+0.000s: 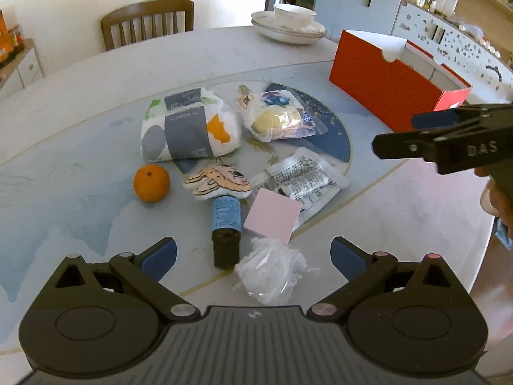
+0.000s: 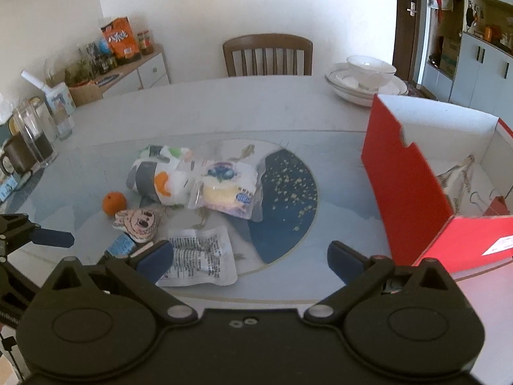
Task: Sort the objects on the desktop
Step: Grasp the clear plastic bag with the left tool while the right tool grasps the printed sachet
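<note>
On the round dining table, eight loose items wait beside one red box: one tissue pack, one wrapped bun, one orange, one cartoon plush, one blue-labelled bottle, one pink notepad, one printed sachet and one crumpled plastic wrap. Both the left gripper and right gripper hover spread wide, holding nothing. One bowl tops the stacked plates near one chair.
</note>
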Motion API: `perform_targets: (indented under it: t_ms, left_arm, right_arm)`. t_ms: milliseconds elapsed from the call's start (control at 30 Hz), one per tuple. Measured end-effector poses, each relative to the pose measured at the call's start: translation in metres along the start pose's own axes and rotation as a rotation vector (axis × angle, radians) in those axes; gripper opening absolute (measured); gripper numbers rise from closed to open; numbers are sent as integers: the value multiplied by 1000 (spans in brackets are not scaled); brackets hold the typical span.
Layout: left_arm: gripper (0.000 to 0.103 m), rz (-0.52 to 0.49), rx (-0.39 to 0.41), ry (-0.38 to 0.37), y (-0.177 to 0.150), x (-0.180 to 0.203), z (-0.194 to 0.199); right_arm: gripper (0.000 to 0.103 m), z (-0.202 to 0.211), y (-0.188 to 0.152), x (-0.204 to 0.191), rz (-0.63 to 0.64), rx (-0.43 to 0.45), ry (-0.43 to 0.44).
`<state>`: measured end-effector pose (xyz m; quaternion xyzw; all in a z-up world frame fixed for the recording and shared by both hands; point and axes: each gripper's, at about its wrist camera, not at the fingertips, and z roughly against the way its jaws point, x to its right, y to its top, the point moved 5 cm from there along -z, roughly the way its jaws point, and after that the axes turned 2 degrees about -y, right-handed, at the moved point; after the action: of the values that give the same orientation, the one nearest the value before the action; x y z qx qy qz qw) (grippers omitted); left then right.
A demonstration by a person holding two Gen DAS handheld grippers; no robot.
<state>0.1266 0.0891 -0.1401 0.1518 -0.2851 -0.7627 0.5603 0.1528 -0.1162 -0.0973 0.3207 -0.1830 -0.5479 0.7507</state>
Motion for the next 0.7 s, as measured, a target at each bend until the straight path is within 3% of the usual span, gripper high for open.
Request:
perform_targets:
  t_ms: [233,700]
  left_arm:
    - [102,-119,38,-12,-6,18,5]
    - [102,-187,31,-45,-15,37,-2]
  right_arm:
    - [102,-25,-7,-14,39,-46,-16]
    - [102,-68,0,-49,103,-86,-23]
